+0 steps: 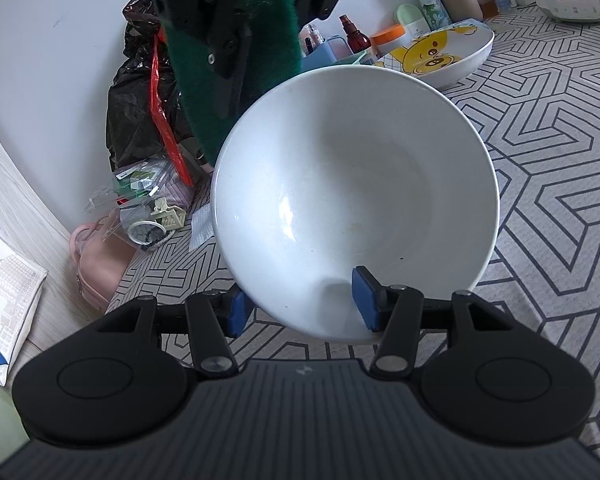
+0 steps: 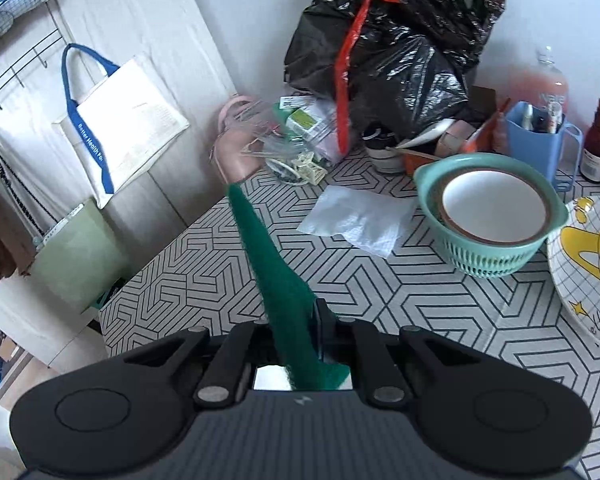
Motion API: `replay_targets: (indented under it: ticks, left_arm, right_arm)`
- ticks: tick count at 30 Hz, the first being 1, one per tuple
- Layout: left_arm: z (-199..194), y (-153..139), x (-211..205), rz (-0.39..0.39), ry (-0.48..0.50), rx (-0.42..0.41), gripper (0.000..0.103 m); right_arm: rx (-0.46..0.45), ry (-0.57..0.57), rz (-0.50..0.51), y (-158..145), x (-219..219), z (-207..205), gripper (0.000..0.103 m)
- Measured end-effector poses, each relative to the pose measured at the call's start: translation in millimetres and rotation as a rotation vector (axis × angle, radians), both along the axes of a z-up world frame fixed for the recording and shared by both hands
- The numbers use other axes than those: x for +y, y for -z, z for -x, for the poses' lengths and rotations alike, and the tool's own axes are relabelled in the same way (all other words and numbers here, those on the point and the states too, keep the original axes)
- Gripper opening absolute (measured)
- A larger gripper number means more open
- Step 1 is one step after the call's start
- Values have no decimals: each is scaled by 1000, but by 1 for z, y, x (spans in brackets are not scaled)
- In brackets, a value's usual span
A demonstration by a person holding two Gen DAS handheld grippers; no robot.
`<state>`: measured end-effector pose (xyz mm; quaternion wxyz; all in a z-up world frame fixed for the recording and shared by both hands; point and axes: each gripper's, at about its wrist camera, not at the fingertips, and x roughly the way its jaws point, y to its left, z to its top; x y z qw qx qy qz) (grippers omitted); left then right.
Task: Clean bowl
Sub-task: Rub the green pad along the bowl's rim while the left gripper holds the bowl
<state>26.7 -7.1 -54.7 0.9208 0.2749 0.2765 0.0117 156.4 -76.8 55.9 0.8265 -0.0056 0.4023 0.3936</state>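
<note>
**Bowl tilted up for the scrub pad**

Left wrist view: the left tongs (image 1: 304, 300) pinch the near rim of the white bowl (image 1: 356, 200), one pad inside, one outside, holding it tilted above the counter (image 1: 548, 184), probably so its hollow faces the green scouring pad (image 1: 240, 76). The clamp above it runs off the top edge.

Right wrist view: the right tongs (image 2: 296, 340) grip that pad edge-on. The bowl is out of sight here.
</note>
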Motion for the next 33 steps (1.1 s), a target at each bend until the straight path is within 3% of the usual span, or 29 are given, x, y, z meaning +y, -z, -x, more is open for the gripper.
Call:
replay_targets:
  ticks: [15, 24, 33]
  left_arm:
    - [1, -1, -8, -20, -12, -6, 53]
    - [0, 0, -4, -8, -8, -1, 53]
    - [-2, 1, -5, -11, -4, -4, 53]
  right_arm:
    - [-16, -114, 33, -1, 25, 24, 11]
    - [-90, -8, 85, -7, 19, 26, 10]
    - [-72, 116, 71, 0, -14, 9, 10]
